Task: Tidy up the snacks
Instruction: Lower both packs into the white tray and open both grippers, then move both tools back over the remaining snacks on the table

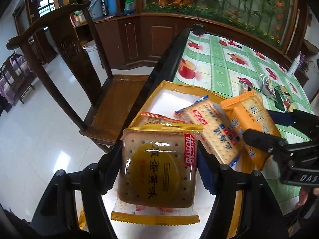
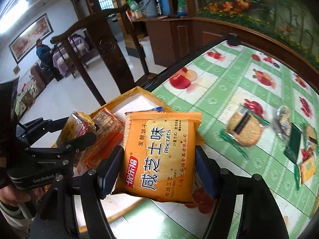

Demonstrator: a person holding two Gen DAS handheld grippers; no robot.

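L gripper (image 1: 157, 171): clamped on yolk biscuit pack (image 1: 157, 169), pads pressing both side edges; pack's long axis along the fingers, seals fore and aft. Hangs over near end of yellow box (image 1: 139, 107), white floor showing beneath.

R gripper (image 2: 159, 169): clamped on orange cheese biscuit pack (image 2: 161, 155), gripped across its width, long axis along the fingers, top seal pointing away. Hangs at box's table-side edge, partly over green fruit tablecloth (image 2: 229, 91).

Box: at table corner next to wooden chair (image 1: 65, 59). Already inside: blue-white cracker pack (image 1: 211, 127), orange-red pack (image 1: 157, 119).

Key relation: box lies directly below and ahead of L gripper; ahead and to the left of R gripper. L nearer, prob. first to drop. Free floor mostly at far end and under L pack; R pack needs shift leftward, clear of cracker pack.

Still loose on cloth, well apart to the right: round biscuit pack (image 2: 244, 131), few small packs (image 2: 299, 145).

Risk: grippers close side by side over box, poss. clash.
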